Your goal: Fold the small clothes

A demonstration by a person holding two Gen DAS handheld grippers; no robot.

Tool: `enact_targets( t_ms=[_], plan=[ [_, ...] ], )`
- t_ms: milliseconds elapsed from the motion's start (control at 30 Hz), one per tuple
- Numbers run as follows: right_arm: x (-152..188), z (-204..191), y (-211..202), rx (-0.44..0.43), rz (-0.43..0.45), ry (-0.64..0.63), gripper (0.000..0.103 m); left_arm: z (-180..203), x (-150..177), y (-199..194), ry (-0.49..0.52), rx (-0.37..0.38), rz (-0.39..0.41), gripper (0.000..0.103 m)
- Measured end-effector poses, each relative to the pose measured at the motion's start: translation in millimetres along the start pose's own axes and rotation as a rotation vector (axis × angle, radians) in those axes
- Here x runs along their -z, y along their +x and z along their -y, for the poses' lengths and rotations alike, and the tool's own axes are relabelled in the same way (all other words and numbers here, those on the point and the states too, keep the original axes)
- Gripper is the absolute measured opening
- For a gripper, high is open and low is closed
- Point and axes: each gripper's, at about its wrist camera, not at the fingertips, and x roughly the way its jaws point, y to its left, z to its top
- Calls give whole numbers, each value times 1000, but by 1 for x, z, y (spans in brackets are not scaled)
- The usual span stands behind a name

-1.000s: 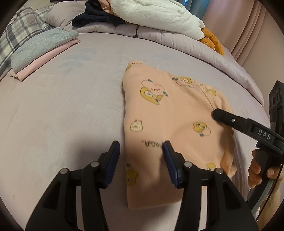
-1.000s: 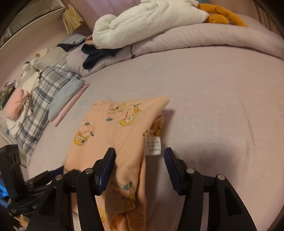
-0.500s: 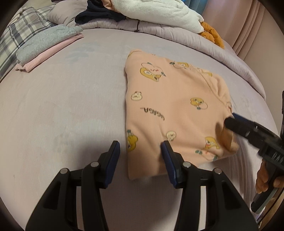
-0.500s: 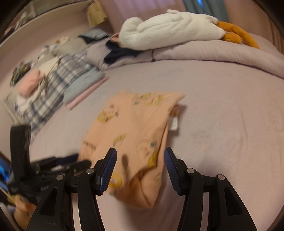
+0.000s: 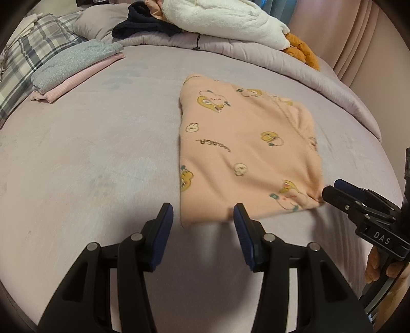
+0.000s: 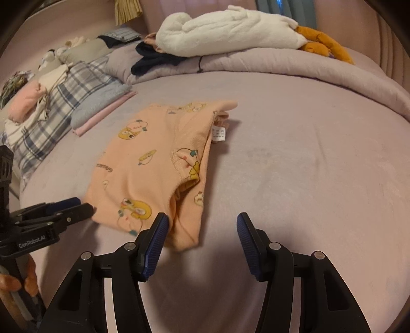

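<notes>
Both grippers, left and right, hang released, gripping nothing, near the folded peach garment (white tag showing) on the bed; folded clothes lie well apart.

Ahead of my grippers I see a white plush on the duvet; a plaid pillow lies far left.

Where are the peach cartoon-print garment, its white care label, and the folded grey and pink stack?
peach cartoon-print garment [image 5: 246,153], left wrist view, middle of top layer
white care label [image 6: 218,132], right wrist view, label face
folded grey and pink stack [image 5: 74,68], left wrist view, grey top piece
</notes>
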Motion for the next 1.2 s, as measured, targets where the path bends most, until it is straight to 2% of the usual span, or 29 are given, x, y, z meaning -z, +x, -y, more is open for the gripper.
enact_targets(
  t_ms=[133,200,267,467,567,700,867,1200],
  plan=[
    [7,-3,-17,-8,19,2,55,6,4,-16,3,4,23,54],
    [12,-6,-27,-16,30,1,65,9,6,-27,3,7,37,59],
    [14,-9,-37,-23,49,4,71,13,8,-36,7,5,49,64],
    [22,-18,-58,-54,76,0,74,20,16,-60,15,2,80,66],
    [24,-26,-66,-65,89,-13,78,26,23,-74,21,-5,97,78],
    [30,-36,-76,-80,95,-29,83,32,29,-88,25,-10,114,85],
    [38,-48,-87,-89,108,-44,93,36,38,-104,24,-23,129,90],
    [44,-56,-102,-81,128,-53,102,36,52,-124,-9,-33,133,100]
  ],
)
